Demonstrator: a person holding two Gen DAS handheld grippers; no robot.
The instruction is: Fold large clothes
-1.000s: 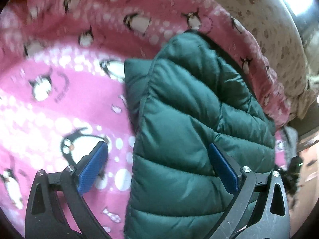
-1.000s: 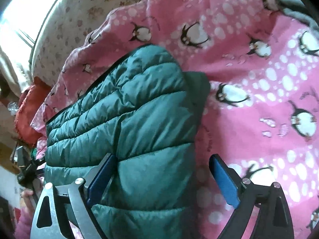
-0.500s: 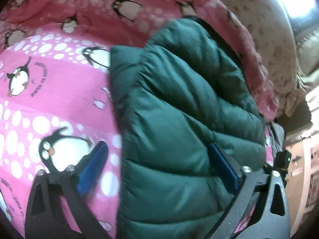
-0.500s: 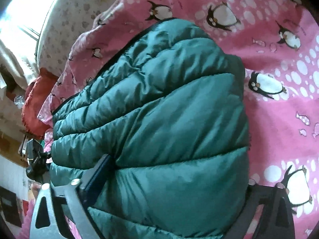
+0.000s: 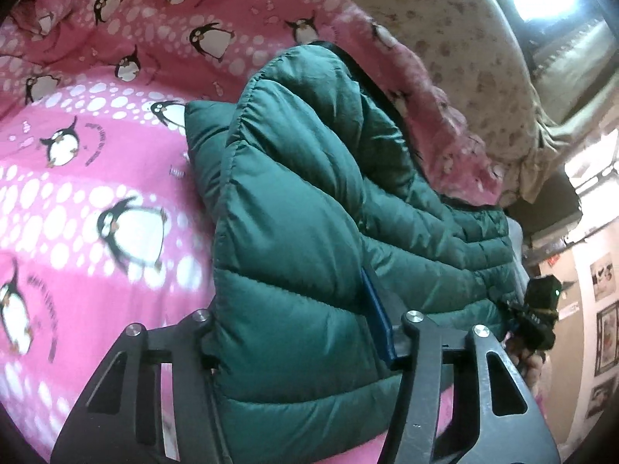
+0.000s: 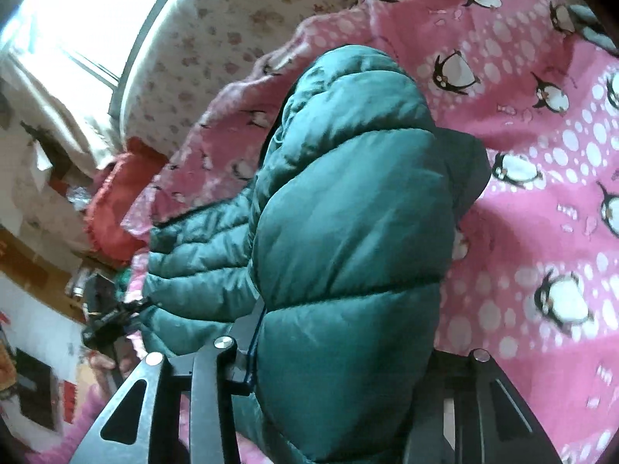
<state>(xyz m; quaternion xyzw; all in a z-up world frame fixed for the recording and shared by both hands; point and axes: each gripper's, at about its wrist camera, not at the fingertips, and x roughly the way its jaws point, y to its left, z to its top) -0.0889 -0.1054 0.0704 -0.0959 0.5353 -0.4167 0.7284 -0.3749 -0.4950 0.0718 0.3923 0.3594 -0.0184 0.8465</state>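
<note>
Left gripper (image 5: 298, 332) and right gripper (image 6: 340, 352) each pinch our green puffer jacket (image 5: 309, 212), lifting its near end; its length runs away across the penguin blanket (image 5: 77, 193).

Dark green jacket (image 5: 309, 201); pink penguin-print blanket (image 5: 77, 193).
</note>
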